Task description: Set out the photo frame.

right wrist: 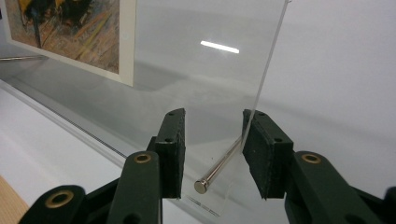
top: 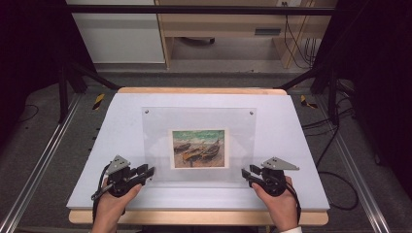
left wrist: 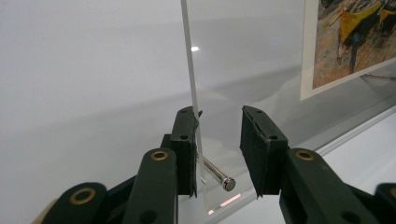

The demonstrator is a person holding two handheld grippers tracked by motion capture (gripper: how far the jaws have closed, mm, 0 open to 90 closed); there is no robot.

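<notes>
- While both forearms come in from the near edge of the desk (top: pixel 97 145), each hand rests low on the white surface, one at either near corner of the clear acrylic frame (top: pixel 155 131).
- Left hand (top: pixel 112 201): it wraps the body of the left gripper (top: pixel 145 172), wrist low, fingers pointing inward and slightly away towards the frame's near left corner.
- Right hand (top: pixel 279 201): it mirrors that pose, with the right gripper (top: pixel 247 174) pointing inward at the near right corner.
- Left gripper view: the fingers (left wrist: pixel 184 140) stand partly apart. The frame's thin edge runs up just inside one finger and seems to touch that pad; the other finger stands clear of it. A metal standoff pin (left wrist: pixel 217 175) lies in the gap between them. No two-sided grip is made.
- Right gripper view: the fingers (right wrist: pixel 264 149) are likewise partly apart, with the panel's edge against the inner face of one finger, the other well off it. A second metal pin (right wrist: pixel 217 170) lies slanting in the gap.
- The frame lies across the middle of the desk, ahead of and between both pairs of fingers, with a boat picture (top: pixel 199 148) at its centre.
</notes>
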